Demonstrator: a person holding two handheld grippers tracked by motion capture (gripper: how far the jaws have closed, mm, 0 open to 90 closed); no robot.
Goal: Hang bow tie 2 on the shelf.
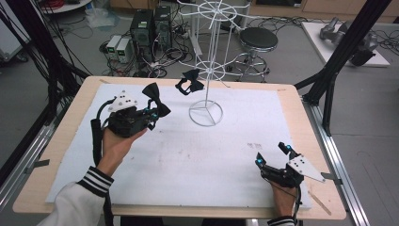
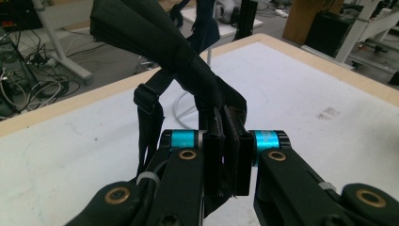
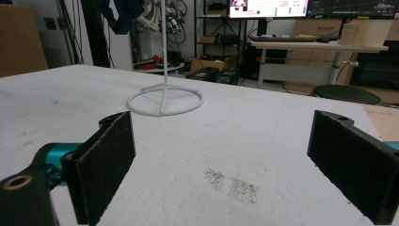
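Left gripper raised over the far-left part of the table, jaws clamped tight on a black bow tie; its strap hangs down beside the jaws. Second bow tie hangs on the white wire stand, just right of the held one. Stand's ring base sits far centre. Right gripper rests at near right, jaws wide apart, nothing between them.

My left gripper pinches a matt black cloth bow tie; white wire stand, wood-edged table, rough white sheet
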